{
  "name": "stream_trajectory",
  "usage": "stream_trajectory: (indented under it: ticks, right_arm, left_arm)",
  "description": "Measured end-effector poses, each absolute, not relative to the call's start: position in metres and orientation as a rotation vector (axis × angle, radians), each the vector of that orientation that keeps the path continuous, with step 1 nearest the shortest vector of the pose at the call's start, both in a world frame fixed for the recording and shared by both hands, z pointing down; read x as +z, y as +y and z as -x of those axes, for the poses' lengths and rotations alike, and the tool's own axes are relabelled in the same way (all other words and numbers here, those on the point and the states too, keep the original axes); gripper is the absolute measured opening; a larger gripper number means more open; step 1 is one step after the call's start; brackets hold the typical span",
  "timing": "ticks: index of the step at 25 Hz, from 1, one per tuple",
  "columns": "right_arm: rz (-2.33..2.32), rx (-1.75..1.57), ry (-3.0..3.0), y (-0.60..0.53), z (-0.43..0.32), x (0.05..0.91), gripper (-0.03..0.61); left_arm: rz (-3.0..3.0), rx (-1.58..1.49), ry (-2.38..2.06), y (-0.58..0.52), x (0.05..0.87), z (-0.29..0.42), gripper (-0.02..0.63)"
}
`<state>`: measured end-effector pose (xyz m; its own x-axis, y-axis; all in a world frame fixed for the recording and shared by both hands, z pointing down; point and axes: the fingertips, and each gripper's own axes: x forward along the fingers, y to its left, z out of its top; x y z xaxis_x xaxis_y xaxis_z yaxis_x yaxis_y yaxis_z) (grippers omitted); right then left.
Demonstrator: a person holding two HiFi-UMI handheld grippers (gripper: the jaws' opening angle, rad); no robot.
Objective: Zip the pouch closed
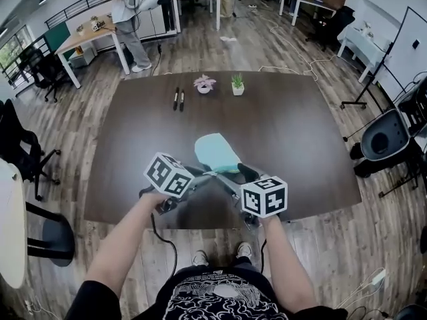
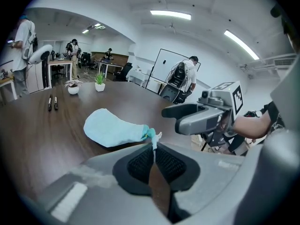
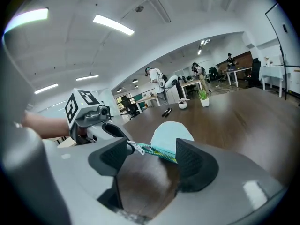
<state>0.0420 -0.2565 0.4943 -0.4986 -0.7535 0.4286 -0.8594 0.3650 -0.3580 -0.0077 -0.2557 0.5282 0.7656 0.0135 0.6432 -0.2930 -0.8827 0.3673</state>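
Note:
A light teal pouch lies on the dark wooden table, near its front edge. Its zipper end points toward me. In the left gripper view my left gripper is shut on the small white zipper pull at the pouch's near end. My right gripper stands open, and the teal zipper strip runs between its jaws, close to the right pad. In the head view both grippers meet at the pouch's near end, the left gripper from the left and the right gripper from the right.
Two dark pens and two small potted plants stand at the table's far side. Office chairs and desks ring the table. People stand in the background.

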Motion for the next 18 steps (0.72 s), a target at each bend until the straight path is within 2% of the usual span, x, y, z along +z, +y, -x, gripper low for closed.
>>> stream_trajectory:
  ticks: [3,13,18]
  right_arm:
    - [-1.331,0.843,-2.495,-0.255,-0.028,0.495,0.311]
    - [-1.081,0.871,-2.579,-0.253,-0.007,0.504,0.218]
    - [-0.958,0.908,-2.624,-0.251,0.005,0.507,0.204]
  left_arm:
    - [-2.503,0.919,-0.240,-0.254,0.526,0.009,0.020]
    - [-2.470,0.911,-0.340,-0.251,0.523,0.013,0.020]
    - [-2.445,0.902,-0.391,-0.251,0.523,0.020,0.020]
